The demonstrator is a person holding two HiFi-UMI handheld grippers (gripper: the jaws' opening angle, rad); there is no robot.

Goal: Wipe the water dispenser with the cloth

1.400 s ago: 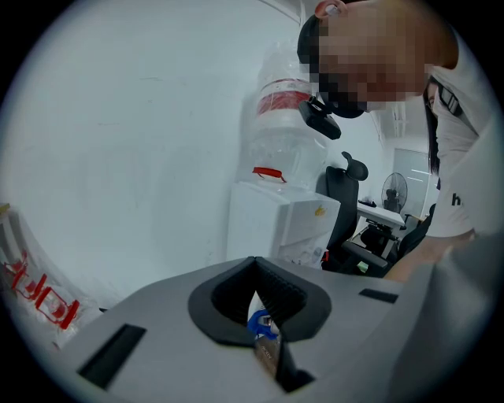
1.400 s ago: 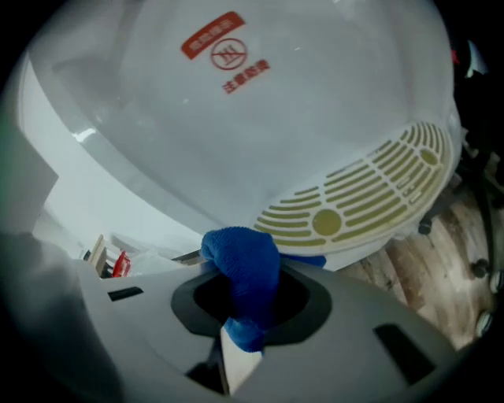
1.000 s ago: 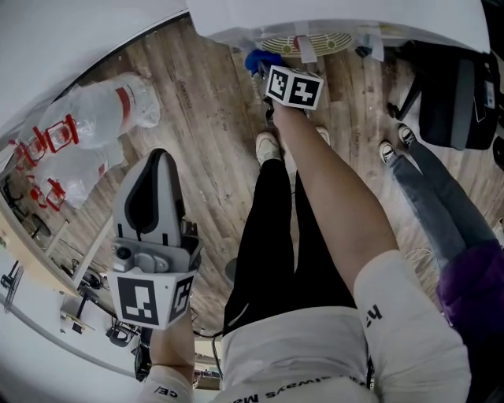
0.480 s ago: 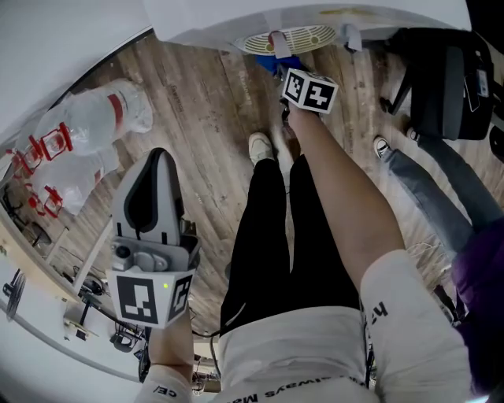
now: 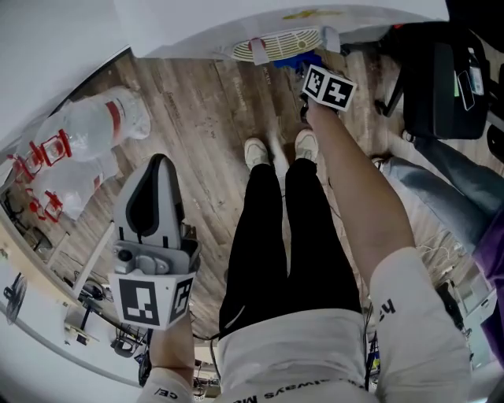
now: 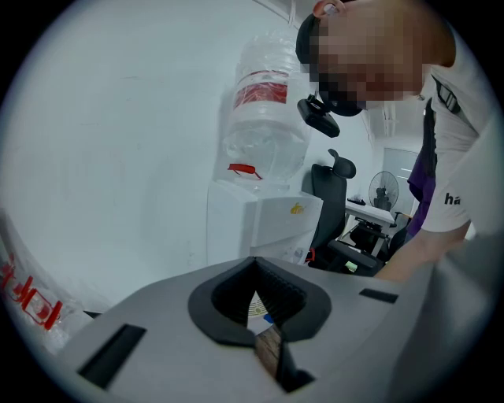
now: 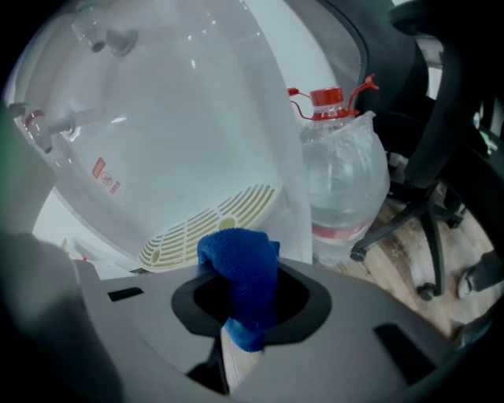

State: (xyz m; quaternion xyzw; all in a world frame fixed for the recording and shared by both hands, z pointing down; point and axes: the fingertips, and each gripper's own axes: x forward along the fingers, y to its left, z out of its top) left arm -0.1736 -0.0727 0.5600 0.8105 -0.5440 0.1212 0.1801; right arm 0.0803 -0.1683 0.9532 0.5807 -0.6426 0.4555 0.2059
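Observation:
The white water dispenser (image 5: 236,20) fills the top of the head view, its cream drip grille (image 5: 276,43) facing down at me. My right gripper (image 5: 309,64) is shut on a bunched blue cloth (image 5: 303,57), held just right of the grille. In the right gripper view the cloth (image 7: 236,256) bulges out of my right gripper (image 7: 240,295), close below the grille (image 7: 209,224) and the dispenser's front (image 7: 157,118). My left gripper (image 5: 160,163) hangs shut and empty over the floor at the left. The left gripper (image 6: 253,262) looks at the dispenser (image 6: 264,220) from afar.
Bagged spare water bottles (image 5: 102,118) lie on the wooden floor at the left, and one (image 7: 342,181) stands beside the dispenser. A black office chair (image 5: 449,79) is at the upper right, next to another person's legs (image 5: 441,177). My own legs (image 5: 276,228) stand mid-frame.
My right gripper has carried the blue cloth to the right, from the left of the drip grille past it to its right side. The left gripper has stayed put.

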